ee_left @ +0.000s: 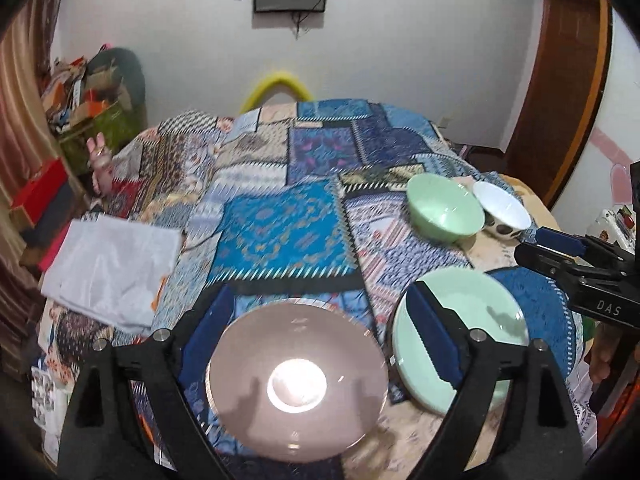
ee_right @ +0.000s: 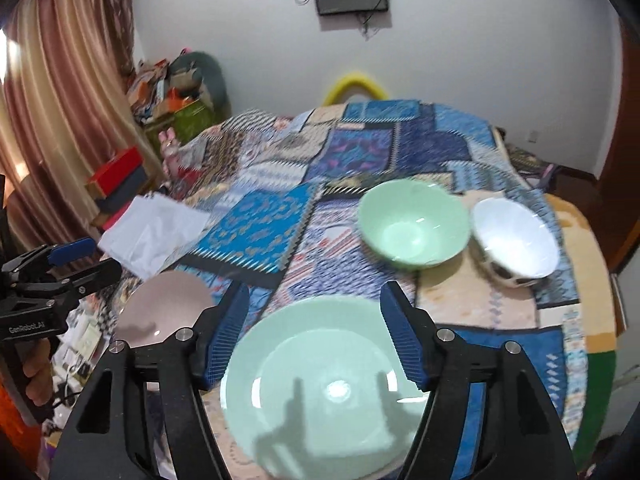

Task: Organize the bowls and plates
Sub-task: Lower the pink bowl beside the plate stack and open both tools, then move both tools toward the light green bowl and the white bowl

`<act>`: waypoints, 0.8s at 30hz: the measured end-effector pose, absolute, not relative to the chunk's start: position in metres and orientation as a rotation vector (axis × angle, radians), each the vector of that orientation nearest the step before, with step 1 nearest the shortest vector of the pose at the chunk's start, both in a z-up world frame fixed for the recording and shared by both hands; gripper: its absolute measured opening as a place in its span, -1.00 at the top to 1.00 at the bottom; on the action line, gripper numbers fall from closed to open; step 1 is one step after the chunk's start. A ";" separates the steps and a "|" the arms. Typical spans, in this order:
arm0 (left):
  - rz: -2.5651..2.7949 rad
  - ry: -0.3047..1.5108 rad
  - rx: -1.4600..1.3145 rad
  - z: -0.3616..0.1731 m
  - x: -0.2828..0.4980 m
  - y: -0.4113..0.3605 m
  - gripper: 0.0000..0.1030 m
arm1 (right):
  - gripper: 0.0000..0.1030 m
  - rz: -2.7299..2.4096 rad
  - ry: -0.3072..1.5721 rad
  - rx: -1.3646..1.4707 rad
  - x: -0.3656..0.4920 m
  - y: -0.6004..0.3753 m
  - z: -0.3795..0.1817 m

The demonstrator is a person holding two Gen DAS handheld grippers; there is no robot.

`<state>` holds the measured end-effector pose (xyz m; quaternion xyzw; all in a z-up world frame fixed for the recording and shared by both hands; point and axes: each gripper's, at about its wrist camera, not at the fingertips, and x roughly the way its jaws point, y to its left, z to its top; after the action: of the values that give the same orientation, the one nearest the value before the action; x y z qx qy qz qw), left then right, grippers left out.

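Note:
A pink plate (ee_left: 298, 380) lies flat on the patchwork cloth, just below my left gripper (ee_left: 319, 292), which hangs open above it with nothing between its pads. To its right a mint-green plate (ee_right: 320, 388) lies under my right gripper (ee_right: 315, 288), also open and holding nothing. Farther back on the right stand a green bowl (ee_right: 412, 228) and, touching its side, a white bowl (ee_right: 514, 236) with dark spots outside. The left wrist view shows the green plate (ee_left: 480, 320), both bowls (ee_left: 444, 208) (ee_left: 502, 208) and the right gripper (ee_left: 536, 246).
A patchwork cloth (ee_left: 280, 232) covers the round table. A white folded sheet (ee_left: 112, 268) lies at its left side. Red and dark boxes (ee_right: 116, 176) and a heap of clutter (ee_right: 176, 92) stand beyond the left edge. A yellow chair back (ee_right: 354, 84) rises behind the table.

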<state>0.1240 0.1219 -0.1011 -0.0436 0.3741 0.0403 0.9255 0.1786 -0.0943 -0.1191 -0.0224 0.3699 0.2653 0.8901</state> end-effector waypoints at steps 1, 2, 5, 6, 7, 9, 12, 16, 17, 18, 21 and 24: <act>0.073 0.763 -0.082 -0.099 0.130 0.117 -0.80 | -0.26 0.539 0.763 -0.043 0.181 -0.099 -0.118; 0.063 0.759 -0.077 -0.097 0.134 0.113 -0.82 | -0.27 0.525 0.758 -0.036 0.185 -0.106 -0.117; 0.041 0.751 -0.060 -0.093 0.153 0.098 -0.86 | -0.30 0.496 0.748 -0.017 0.195 -0.121 -0.114; 0.037 0.749 -0.051 -0.093 0.159 0.094 -0.86 | -0.31 0.488 0.745 -0.014 0.197 -0.125 -0.114; 0.033 0.747 -0.042 -0.092 0.165 0.090 -0.87 | -0.31 0.476 0.741 -0.010 0.200 -0.129 -0.113; 0.022 0.744 -0.033 -0.092 0.178 0.082 -0.88 | -0.31 0.457 0.737 -0.002 0.208 -0.138 -0.112; 0.000 0.751 -0.035 -0.094 0.201 0.072 -0.89 | -0.31 0.415 0.732 -0.002 0.222 -0.148 -0.112; -0.012 0.760 -0.013 -0.102 0.233 0.058 -0.89 | -0.31 0.376 0.733 -0.008 0.242 -0.156 -0.116; -0.022 0.763 -0.001 -0.105 0.241 0.054 -0.89 | -0.31 0.368 0.735 -0.007 0.247 -0.157 -0.119; -0.033 0.765 0.010 -0.109 0.249 0.049 -0.89 | -0.31 0.363 0.736 -0.006 0.250 -0.159 -0.121; -0.051 0.783 0.008 -0.120 0.267 0.041 -0.89 | -0.31 0.349 0.752 0.011 0.264 -0.160 -0.132; -0.074 0.819 -0.013 -0.135 0.287 0.033 -0.89 | -0.31 0.355 0.788 0.033 0.276 -0.159 -0.144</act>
<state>0.2875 0.0335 -0.1352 -0.0064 0.3979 -0.0362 0.9167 0.2763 -0.1591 -0.1436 0.0161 0.3819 0.1721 0.9079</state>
